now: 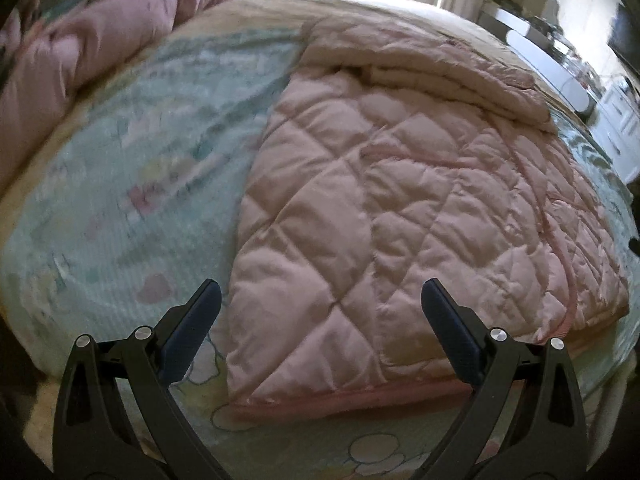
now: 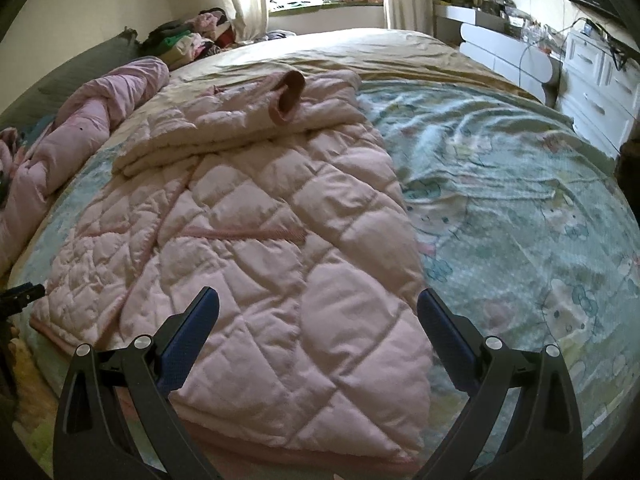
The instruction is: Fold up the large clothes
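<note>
A pink quilted coat [image 1: 400,200] lies flat on the bed, its sides folded in and both sleeves laid across the top. In the right wrist view the coat [image 2: 256,240] shows a sleeve cuff [image 2: 290,98] standing open at its far end. My left gripper [image 1: 320,300] is open and empty, hovering over the coat's near left hem. My right gripper [image 2: 318,308] is open and empty, hovering over the coat's near right hem. The left gripper's tip [image 2: 22,294] shows at the left edge of the right wrist view.
The bed has a pale green cartoon-print sheet [image 2: 500,208] and a beige cover [image 2: 340,52] farther back. A bunched pink quilt [image 1: 88,52] lies at the left side. White drawers [image 2: 592,76] stand to the right, and piled clothes [image 2: 188,36] lie by the window.
</note>
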Tool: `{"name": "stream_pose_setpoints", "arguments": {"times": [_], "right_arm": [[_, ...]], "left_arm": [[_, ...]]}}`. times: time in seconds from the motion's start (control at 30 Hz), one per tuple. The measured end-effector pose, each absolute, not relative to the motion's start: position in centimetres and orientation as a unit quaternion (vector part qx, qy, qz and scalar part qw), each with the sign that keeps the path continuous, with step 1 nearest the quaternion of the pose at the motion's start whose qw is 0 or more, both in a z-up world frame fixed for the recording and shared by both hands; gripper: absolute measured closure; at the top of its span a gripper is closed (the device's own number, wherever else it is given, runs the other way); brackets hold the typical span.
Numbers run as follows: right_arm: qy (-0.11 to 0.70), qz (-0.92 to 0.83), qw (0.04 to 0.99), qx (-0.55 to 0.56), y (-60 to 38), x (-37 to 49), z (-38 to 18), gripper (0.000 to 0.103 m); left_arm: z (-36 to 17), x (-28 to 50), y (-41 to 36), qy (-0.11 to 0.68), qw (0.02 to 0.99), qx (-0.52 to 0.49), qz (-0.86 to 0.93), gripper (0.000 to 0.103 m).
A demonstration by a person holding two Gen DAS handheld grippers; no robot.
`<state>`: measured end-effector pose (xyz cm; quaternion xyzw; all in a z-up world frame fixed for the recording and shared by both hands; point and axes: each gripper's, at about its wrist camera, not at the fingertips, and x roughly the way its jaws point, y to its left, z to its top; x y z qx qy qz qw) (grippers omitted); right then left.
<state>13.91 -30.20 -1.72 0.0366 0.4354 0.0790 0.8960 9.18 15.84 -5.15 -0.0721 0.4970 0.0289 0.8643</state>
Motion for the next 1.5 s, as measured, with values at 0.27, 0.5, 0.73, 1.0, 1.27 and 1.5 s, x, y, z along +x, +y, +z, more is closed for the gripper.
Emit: {"name": "stream_pose_setpoints", "arguments": {"times": [0.27, 0.5, 0.73, 1.0, 1.27, 1.5], "right_arm": [[0.466, 0.071, 0.881, 0.039, -32.0, 13.0, -3.8, 0.004], [0.496, 0.073, 0.864, 0.051, -33.1, 12.4, -5.8, 0.004], [0.521, 0.094, 0.845, 0.08, -33.4, 12.0, -7.5, 0.004], [0.517, 0.119, 0.843, 0.091, -33.1, 11.4, -7.4, 0.017], [0.531, 0.143, 0.829, 0.103, -33.5, 11.9, -8.1, 0.022], [0.542, 0.167, 0.818, 0.095, -33.3, 11.4, -8.2, 0.033]], "left_arm": [[-8.4, 10.2, 17.8, 0.546, 0.828, -0.126, 0.038, 0.009], [-9.1, 10.6, 18.0, 0.553, 0.823, -0.126, 0.038, 0.009], [-9.0, 10.5, 17.6, 0.548, 0.827, -0.12, 0.032, 0.011], [-7.7, 9.6, 15.7, 0.532, 0.84, -0.104, -0.003, 0.047], [-8.5, 10.3, 16.5, 0.543, 0.828, -0.135, -0.019, 0.042], [-8.4, 10.2, 16.2, 0.539, 0.832, -0.126, -0.023, 0.05]]}}
